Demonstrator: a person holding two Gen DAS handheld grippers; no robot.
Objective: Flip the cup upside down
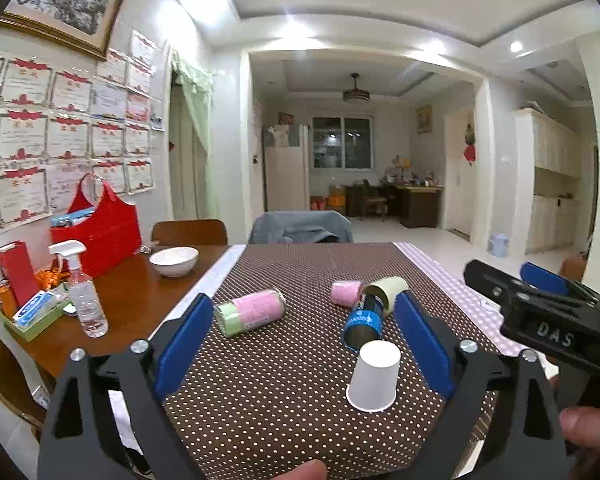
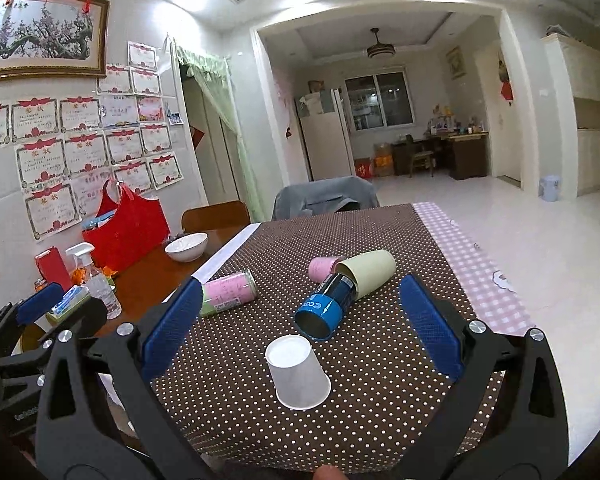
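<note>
White paper cup (image 2: 298,372) already mouth-down on dotted cloth (image 2: 240,400), between wide-open right tongs (image 2: 300,340); left tongs (image 1: 300,344) equally wide, empty. Flip apparently done.

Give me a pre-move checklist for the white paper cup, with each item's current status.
1. White paper cup stands rim down, base up on the brown dotted tablecloth: ok.
2. Left hand-held gripper open, holding nothing: ok.
3. Right hand-held gripper open, holding nothing: ok.
4. Cup apart from the blue metal can lying beyond it: ok.
5. Cup undamaged by handling: cannot tell.
</note>
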